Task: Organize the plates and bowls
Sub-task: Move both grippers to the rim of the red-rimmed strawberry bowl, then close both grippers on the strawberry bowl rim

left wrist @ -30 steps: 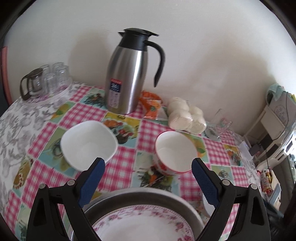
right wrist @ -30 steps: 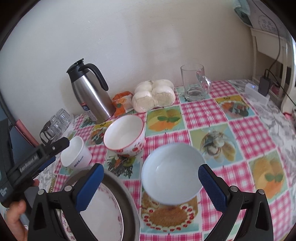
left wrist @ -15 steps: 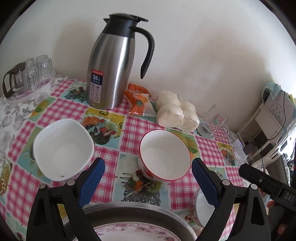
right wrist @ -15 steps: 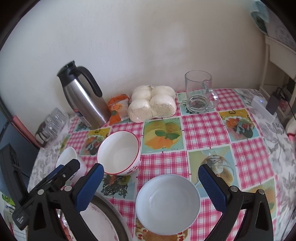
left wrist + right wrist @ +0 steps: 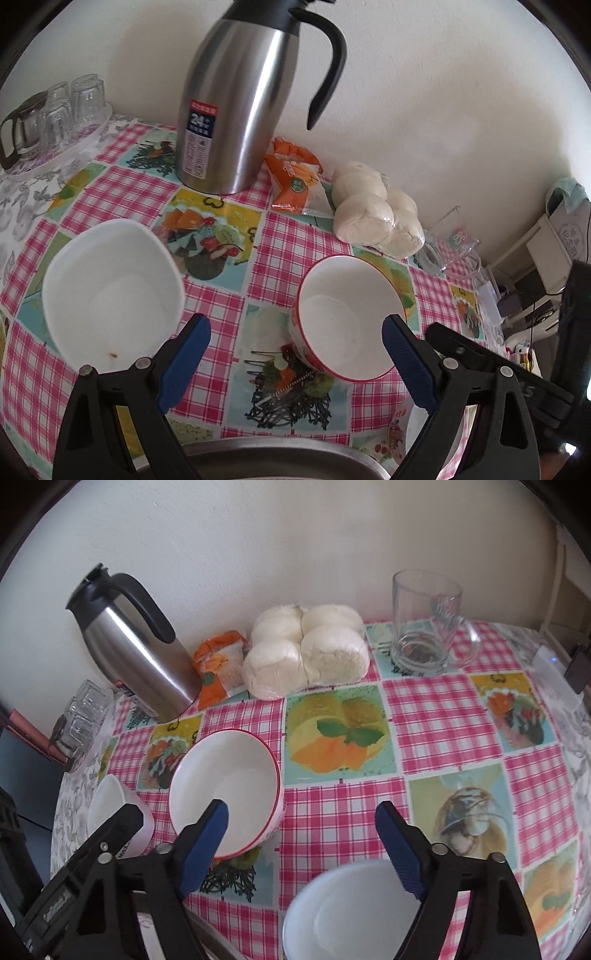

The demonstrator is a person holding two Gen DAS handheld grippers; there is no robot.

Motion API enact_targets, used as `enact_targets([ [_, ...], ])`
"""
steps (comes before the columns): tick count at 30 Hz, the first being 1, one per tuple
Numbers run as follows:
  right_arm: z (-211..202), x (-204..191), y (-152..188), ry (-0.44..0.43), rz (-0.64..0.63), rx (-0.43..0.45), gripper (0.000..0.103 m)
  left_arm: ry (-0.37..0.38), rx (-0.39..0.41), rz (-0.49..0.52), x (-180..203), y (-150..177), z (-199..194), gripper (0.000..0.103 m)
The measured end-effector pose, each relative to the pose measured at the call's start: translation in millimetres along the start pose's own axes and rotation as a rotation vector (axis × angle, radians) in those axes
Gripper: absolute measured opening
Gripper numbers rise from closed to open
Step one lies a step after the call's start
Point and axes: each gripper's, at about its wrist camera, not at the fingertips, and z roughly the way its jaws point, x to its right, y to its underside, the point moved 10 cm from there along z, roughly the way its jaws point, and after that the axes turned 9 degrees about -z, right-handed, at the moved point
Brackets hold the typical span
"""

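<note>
A red-rimmed bowl (image 5: 347,317) (image 5: 225,790) stands mid-table on the checked cloth. Left of it sits a squarish white bowl (image 5: 110,288) (image 5: 110,812). A round white bowl (image 5: 347,912) lies close under my right gripper (image 5: 301,843), its far rim between the fingers. The right jaws are closing, and the pads press on nothing. One right fingertip (image 5: 207,834) hangs over the red-rimmed bowl. My left gripper (image 5: 295,354) is open just short of the two bowls and holds nothing. A metal tray's rim (image 5: 277,454) shows at the bottom edge.
A steel thermos jug (image 5: 240,103) stands at the back by the wall, with an orange packet (image 5: 295,181), wrapped white buns (image 5: 306,653) and a glass mug (image 5: 424,627) beside it. A tray of glasses (image 5: 55,122) is at the far left. Appliances crowd the right.
Both grippers have moved forward and lower, so the bowls look nearer. The flowered plate has slipped out of the left view. The right jaws have narrowed.
</note>
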Motion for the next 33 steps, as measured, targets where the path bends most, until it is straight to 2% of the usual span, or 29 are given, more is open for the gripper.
enact_targets([
  [4, 18.0, -3.7, -0.3, 0.009, -0.016, -0.038, 0.066, -0.012, -0.019, 0.019, 5.1, 2.0, 12.2, 0.080],
  [10, 37.9, -11.0, -2.4, 0.003, -0.030, -0.071, 0.050, -0.018, -0.066, 0.006, 2.1, 9.7, 32.6, 0.077],
  [14, 50.7, -14.8, -3.2, 0.004, -0.036, -0.090, 0.045, -0.022, -0.076, 0.003, -0.9, 9.7, 38.7, 0.066],
  [18, 64.2, -17.3, 0.0, 0.010, -0.040, -0.121, 0.039, -0.026, -0.097, 0.002, -1.3, 11.7, 46.1, 0.060],
  [21, 72.1, -17.9, 4.4, 0.010, -0.039, -0.146, 0.037, -0.030, -0.108, 0.005, -1.2, 14.2, 49.7, 0.058],
  [23, 77.6, -17.0, 8.5, 0.020, -0.045, -0.169, 0.033, -0.026, -0.123, 0.009, 0.0, 17.0, 52.8, 0.052],
  [26, 82.5, -19.8, 12.3, 0.005, -0.041, -0.181, 0.030, -0.024, -0.140, 0.010, 0.1, 20.3, 56.1, 0.045],
  [30, 86.2, -27.0, 18.6, -0.015, -0.045, -0.202, 0.020, -0.023, -0.153, 0.012, -1.4, 24.0, 57.4, 0.038],
  [33, 85.8, -27.8, 19.0, -0.017, -0.045, -0.195, 0.017, -0.013, -0.162, 0.013, -0.7, 26.3, 58.3, 0.032],
])
